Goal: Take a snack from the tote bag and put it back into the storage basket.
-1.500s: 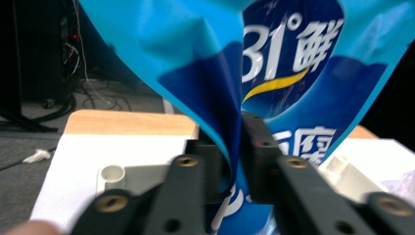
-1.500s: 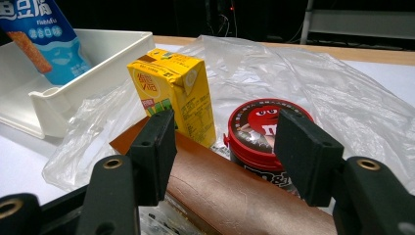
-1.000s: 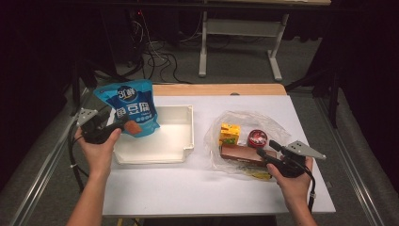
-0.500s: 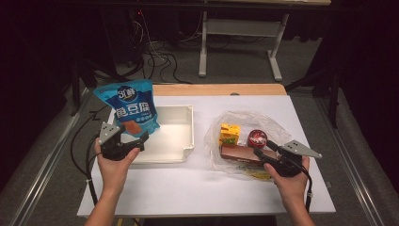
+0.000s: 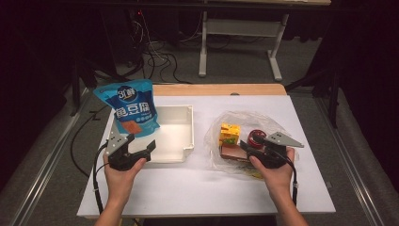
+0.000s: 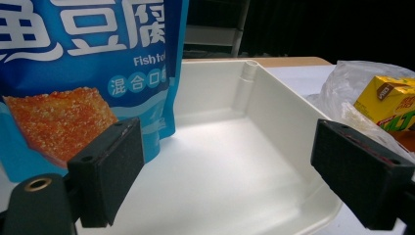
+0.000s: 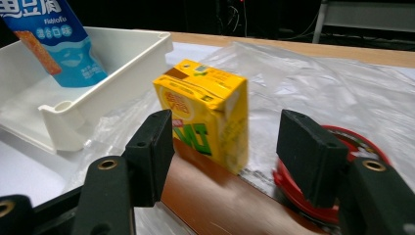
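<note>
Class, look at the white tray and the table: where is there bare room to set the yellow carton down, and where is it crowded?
The white plastic tray is bare right of the blue snack pouch standing at its left end. The white table is bare along the near edge between the two hands. Crowded: the clear plastic bag, with the yellow drink carton, a brown pack and a red round tin.
</note>
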Demonstrator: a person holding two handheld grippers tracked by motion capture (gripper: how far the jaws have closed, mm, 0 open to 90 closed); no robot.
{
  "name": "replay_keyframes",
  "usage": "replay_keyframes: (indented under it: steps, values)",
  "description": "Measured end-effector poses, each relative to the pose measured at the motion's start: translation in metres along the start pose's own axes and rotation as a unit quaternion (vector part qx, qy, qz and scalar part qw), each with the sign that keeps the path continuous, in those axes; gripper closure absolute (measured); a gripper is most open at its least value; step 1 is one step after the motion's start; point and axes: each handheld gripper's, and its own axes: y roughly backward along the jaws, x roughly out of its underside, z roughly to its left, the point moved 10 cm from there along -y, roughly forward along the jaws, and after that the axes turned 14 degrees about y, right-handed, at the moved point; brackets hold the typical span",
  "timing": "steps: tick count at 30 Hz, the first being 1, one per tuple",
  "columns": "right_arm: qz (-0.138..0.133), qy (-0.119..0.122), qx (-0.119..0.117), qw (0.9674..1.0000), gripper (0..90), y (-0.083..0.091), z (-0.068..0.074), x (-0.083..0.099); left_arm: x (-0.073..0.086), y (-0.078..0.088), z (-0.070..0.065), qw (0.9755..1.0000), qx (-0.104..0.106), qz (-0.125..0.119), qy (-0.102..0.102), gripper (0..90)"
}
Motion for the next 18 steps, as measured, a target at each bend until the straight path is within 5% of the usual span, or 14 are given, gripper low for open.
replay_keyframes:
  steps: [18]
  values:
    - [0.032,-0.039,0.061,0.9968,18.1,-0.045,0.019,-0.015,0.000,0.000,0.005,1.0000,-0.002,0.001,0.002,12.1]
